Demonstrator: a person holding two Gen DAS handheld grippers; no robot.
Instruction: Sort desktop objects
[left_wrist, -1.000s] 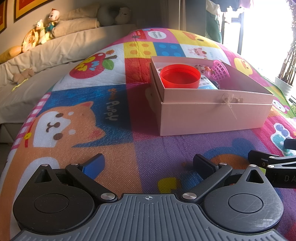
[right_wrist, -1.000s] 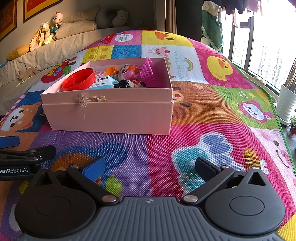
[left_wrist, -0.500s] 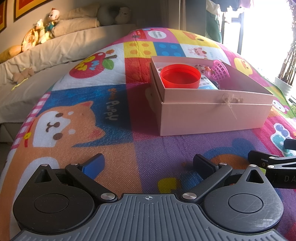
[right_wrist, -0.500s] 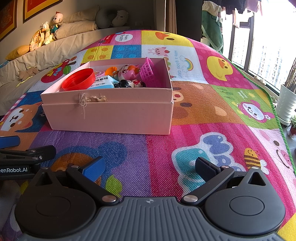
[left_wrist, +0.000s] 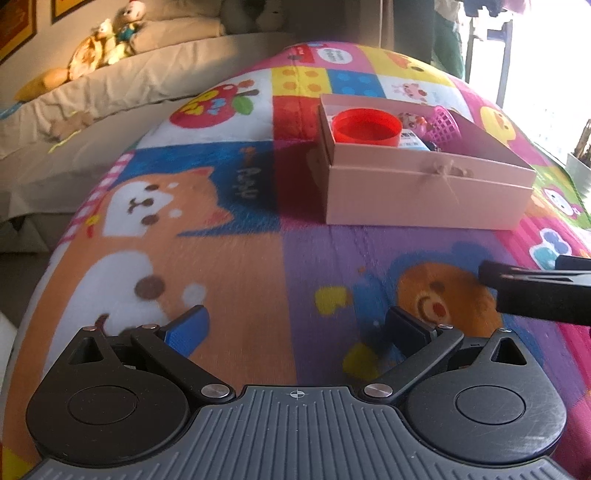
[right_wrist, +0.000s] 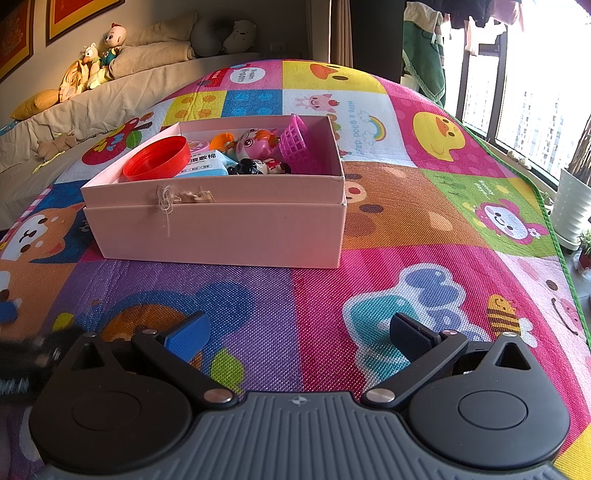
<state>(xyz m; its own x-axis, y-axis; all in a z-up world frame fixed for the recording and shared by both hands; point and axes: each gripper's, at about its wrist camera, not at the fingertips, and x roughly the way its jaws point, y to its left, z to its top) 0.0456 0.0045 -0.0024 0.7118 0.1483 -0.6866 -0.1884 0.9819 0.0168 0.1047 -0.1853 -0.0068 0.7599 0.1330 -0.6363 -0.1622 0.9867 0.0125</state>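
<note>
A pink cardboard box (right_wrist: 221, 232) stands on the colourful play mat; it also shows in the left wrist view (left_wrist: 424, 199). Inside lie a red cup (right_wrist: 157, 158), a blue wipes pack (right_wrist: 201, 164), a pink pig toy (right_wrist: 256, 144), a black-and-white figure (right_wrist: 255, 168) and a magenta basket (right_wrist: 297, 144). The red cup (left_wrist: 365, 127) and basket (left_wrist: 445, 123) show from the left too. My left gripper (left_wrist: 295, 326) is open and empty, low over the mat, well short of the box. My right gripper (right_wrist: 297, 330) is open and empty in front of the box.
The play mat (right_wrist: 406, 221) covers the floor. A sofa with plush toys (right_wrist: 96, 70) runs along the left. A window and a white plant pot (right_wrist: 572, 206) are at the right. The right gripper's fingers (left_wrist: 535, 284) reach into the left view from the right.
My left gripper has pulled back and shifted left, with motion blur; the box looks farther away and the right gripper's fingers sit higher in its view. The right view is nearly unchanged.
</note>
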